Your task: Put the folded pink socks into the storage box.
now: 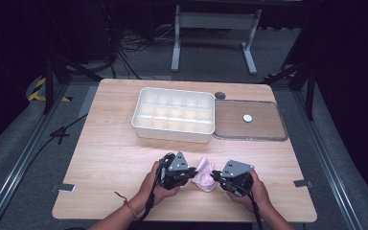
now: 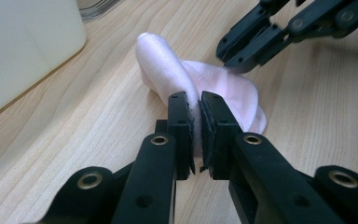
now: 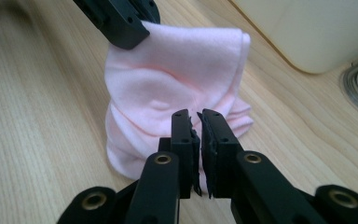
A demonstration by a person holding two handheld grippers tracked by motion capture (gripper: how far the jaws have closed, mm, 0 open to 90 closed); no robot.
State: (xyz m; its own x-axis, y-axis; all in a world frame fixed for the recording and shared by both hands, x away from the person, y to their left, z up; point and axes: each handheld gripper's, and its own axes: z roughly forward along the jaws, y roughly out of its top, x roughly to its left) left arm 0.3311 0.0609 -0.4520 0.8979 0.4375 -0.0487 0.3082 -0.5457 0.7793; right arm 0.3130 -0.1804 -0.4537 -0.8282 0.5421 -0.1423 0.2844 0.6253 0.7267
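A crumpled pale pink cloth [image 1: 205, 173] lies on the wooden table near its front edge, between my two grippers. My left gripper [image 1: 193, 173] comes at it from the left. In the left gripper view its jaws [image 2: 199, 105] are shut on a fold of the pink cloth [image 2: 168, 70]. My right gripper [image 1: 215, 176] meets the cloth from the right, and its tips [image 2: 230, 53] touch the far edge. In the right gripper view the jaws [image 3: 196, 121] stand almost together on a thin edge of the cloth [image 3: 168, 93], with the left gripper [image 3: 130, 32] beyond.
A white box with several compartments [image 1: 172, 132] stands at mid-table. Beside it on the right lies a clear flat lid [image 1: 263, 127] with a small white disc [image 1: 247, 117] on it. A dark round cap [image 1: 220, 95] sits behind them. The table's front edge is close to both hands.
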